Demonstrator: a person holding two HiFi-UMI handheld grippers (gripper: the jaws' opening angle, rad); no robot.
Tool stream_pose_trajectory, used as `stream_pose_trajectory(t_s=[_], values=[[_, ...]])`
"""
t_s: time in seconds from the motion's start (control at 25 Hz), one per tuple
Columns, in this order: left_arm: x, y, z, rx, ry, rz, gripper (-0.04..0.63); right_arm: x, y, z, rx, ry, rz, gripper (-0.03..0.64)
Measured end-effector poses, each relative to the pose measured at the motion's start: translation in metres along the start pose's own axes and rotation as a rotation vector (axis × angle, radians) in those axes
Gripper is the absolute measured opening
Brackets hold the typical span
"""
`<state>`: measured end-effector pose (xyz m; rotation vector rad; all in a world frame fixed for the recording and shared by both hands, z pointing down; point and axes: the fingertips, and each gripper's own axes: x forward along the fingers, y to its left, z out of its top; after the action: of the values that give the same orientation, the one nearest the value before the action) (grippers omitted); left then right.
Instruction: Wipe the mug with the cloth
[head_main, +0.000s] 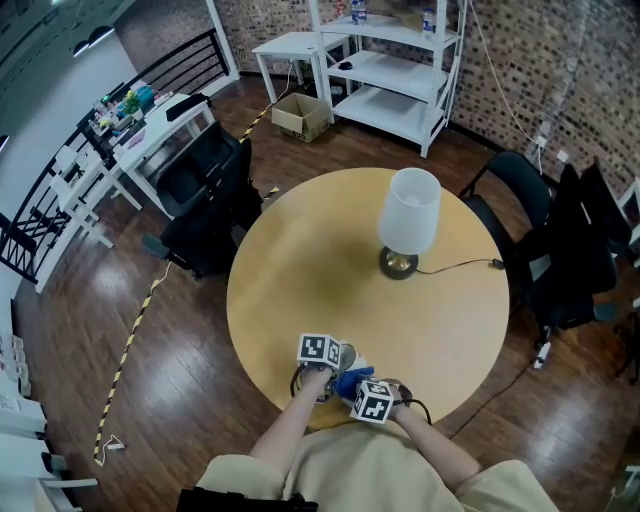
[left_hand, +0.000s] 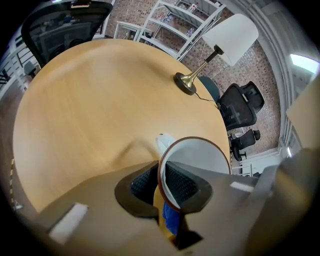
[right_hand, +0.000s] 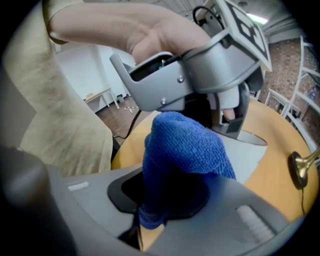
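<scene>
The white mug (left_hand: 199, 154) with a brown rim stands near the front edge of the round wooden table (head_main: 300, 260). My left gripper (left_hand: 161, 183) is shut on the mug's rim, one pad inside the wall and one outside. A blue cloth (right_hand: 186, 148) is bunched between the jaws of my right gripper (right_hand: 169, 196), which is shut on it. The cloth's top lies against the mug (right_hand: 246, 156), just below the left gripper's fingers (right_hand: 227, 116). In the head view the left gripper (head_main: 322, 358) and the right gripper (head_main: 368, 398) sit close together, with the mug (head_main: 347, 356) and the cloth (head_main: 351, 381) between them.
A table lamp (head_main: 408, 220) with a white shade and brass base stands right of the table's middle; its cable (head_main: 455, 266) runs off the right edge. Black office chairs (head_main: 205, 190) (head_main: 560, 250) stand to the left and right. A white shelf unit (head_main: 395, 70) is at the back.
</scene>
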<state>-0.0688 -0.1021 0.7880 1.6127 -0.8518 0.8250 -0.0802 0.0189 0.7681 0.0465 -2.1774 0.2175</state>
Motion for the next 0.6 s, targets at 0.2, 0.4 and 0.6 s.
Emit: stream_pose_trajectory(t_s=[0.2,0.4,0.6], values=[[0.003,-0.007,-0.002,0.037,0.007,-0.006,0.032,-0.033,-0.002,-0.02,0.164,-0.103,-0.027,0.078],[0.002,-0.015,0.0,0.171,0.033,0.029,0.032,-0.066,-0.021,-0.041,0.348,-0.193,-0.113,0.078],[0.003,-0.038,-0.008,0.567,0.112,0.089,0.035,-0.091,-0.032,-0.062,0.414,-0.213,-0.183,0.078]])
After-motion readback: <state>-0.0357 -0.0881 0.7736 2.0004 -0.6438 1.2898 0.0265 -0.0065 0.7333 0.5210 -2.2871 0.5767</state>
